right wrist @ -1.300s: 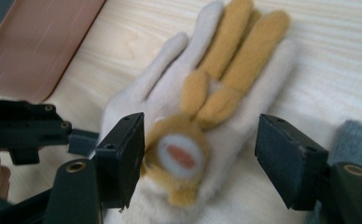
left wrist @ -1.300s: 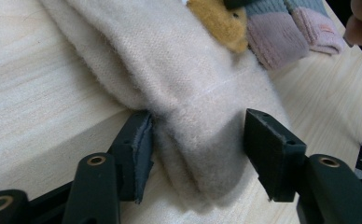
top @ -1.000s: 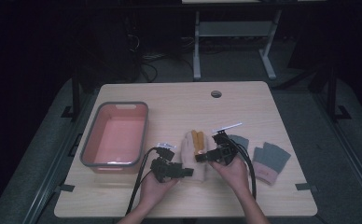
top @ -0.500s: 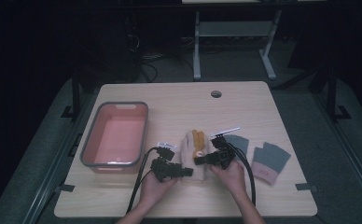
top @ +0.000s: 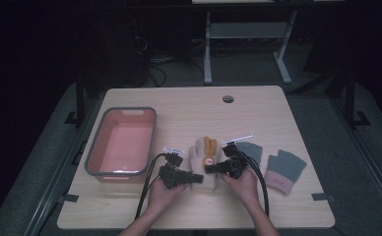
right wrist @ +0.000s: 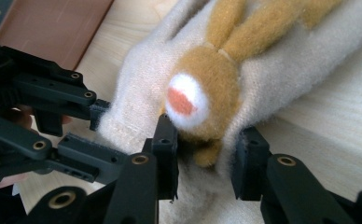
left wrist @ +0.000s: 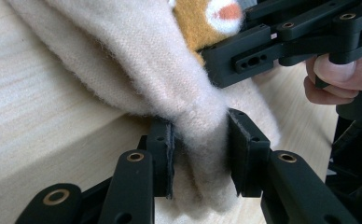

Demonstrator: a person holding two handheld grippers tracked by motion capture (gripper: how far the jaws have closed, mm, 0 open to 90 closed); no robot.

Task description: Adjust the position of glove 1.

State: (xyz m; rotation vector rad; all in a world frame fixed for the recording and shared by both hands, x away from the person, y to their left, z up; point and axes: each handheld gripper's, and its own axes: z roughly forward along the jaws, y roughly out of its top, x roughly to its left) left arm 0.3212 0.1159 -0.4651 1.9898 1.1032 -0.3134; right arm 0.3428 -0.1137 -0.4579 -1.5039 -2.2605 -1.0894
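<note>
Cream mitten [top: 203, 164] with a tan animal face [right wrist: 202, 88] sewn on its back, lying flat on the wooden table [top: 189, 110] near the front edge, fingers end pointing away from me. In the high view my two grippers meet over its cuff end. My left gripper [left wrist: 200, 156] comes in from the left; in the left gripper view its jaws have just been closing and now pinch a fold of the cream knit between their pads. My right gripper [right wrist: 206, 158] comes in from the right; its jaws have likewise just been closing, and in the right gripper view they stand on either side of the fabric just under the tan face, the pads pressing into the wool. Each gripper also appears in the other's view, close across the mitten.

Just right of the mitten lies a grey glove [top: 250, 149], partly behind my right hand [top: 239, 184]; farther right, apart from it, a grey fingerless glove with a pink cuff [top: 283, 169]. Left of the mitten stands a pink tub with a grey rim [top: 121, 143], well clear of my left hand [top: 162, 194]. A round cable hole [top: 228, 99] sits at the table's far side.
</note>
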